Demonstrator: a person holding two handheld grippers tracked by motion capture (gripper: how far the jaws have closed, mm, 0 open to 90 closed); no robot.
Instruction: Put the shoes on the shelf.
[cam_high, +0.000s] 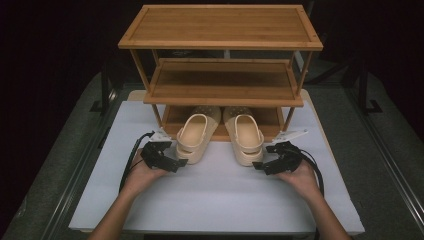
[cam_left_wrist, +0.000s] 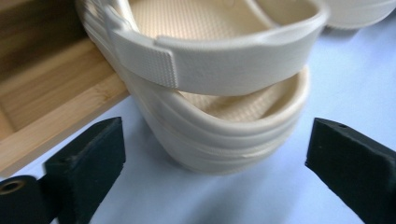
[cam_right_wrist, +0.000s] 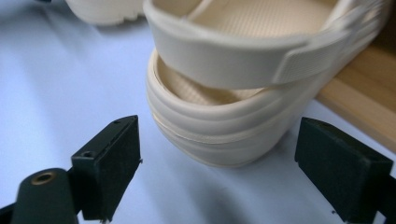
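Two cream sandals with heel straps lie side by side, toes on the bottom shelf of a bamboo shoe rack (cam_high: 220, 42), heels on the white table top (cam_high: 215, 195). My left gripper (cam_high: 176, 163) is open just behind the heel of the left sandal (cam_high: 194, 137). In the left gripper view that heel (cam_left_wrist: 219, 116) sits between and slightly beyond the spread jaws. My right gripper (cam_high: 260, 165) is open behind the right sandal (cam_high: 247, 137), whose heel (cam_right_wrist: 229, 126) lies between its two black jaws. Neither gripper touches a sandal.
The rack has three bamboo shelves; the top one and the middle shelf (cam_high: 222, 82) are bare. Its lowest board edge (cam_left_wrist: 51, 126) runs close to my left jaw. The white table top ends near the person's forearms, with dark floor and metal rails on both sides.
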